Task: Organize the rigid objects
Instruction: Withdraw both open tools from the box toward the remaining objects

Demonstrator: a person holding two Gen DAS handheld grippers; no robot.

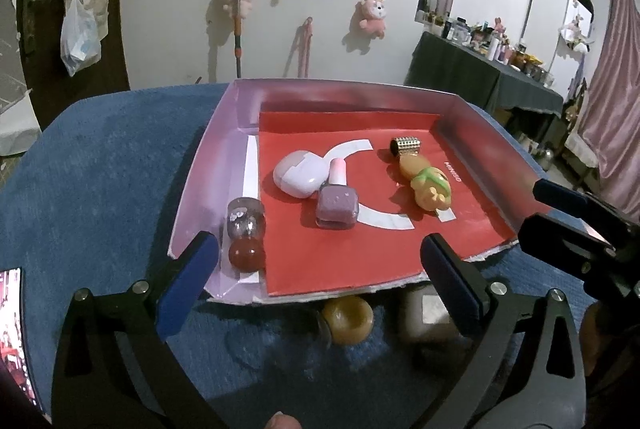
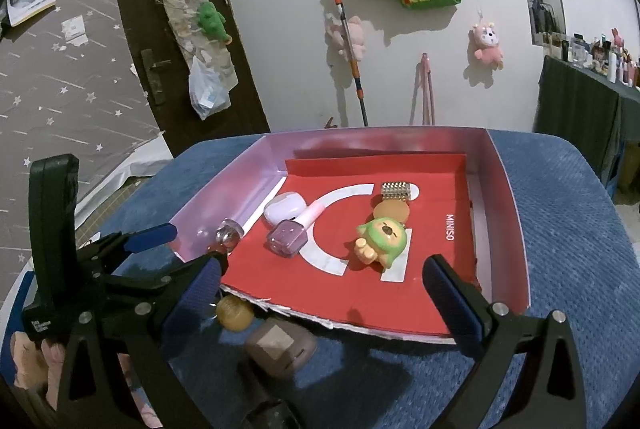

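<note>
On the blue cloth (image 1: 100, 157), a shallow pink-walled tray (image 1: 208, 169) with a red liner is seen, and most of the small rigid objects are already laid inside it. At its left wall, a clear-capped bottle with a red ball base (image 1: 246, 241) is lodged in the narrow strip beside the liner. Next to it, on the red liner, a white oval case (image 1: 296, 173) is found, touching a lilac nail polish bottle (image 1: 337, 203) that lies on its side. Further right, a yellow figurine bottle with a studded gold cap (image 1: 424, 177) is laid lengthwise. These four are judged to be sorted.

Outside the tray, just before its torn front edge, two items are left on the cloth: an amber round-capped bottle (image 1: 347, 319) and, to its right, a brownish squared bottle (image 1: 426, 315). The task is therefore judged largely done, with these two still to be placed.

The left gripper (image 1: 320, 281) is held low before the tray's front edge, angled downward, its blue-padded jaws spread wide with nothing between them. The right gripper (image 2: 324, 293) is held alongside in a like downward pose, its jaws likewise fully apart and empty; the two remaining bottles lie below and between its fingers, untouched.
</note>
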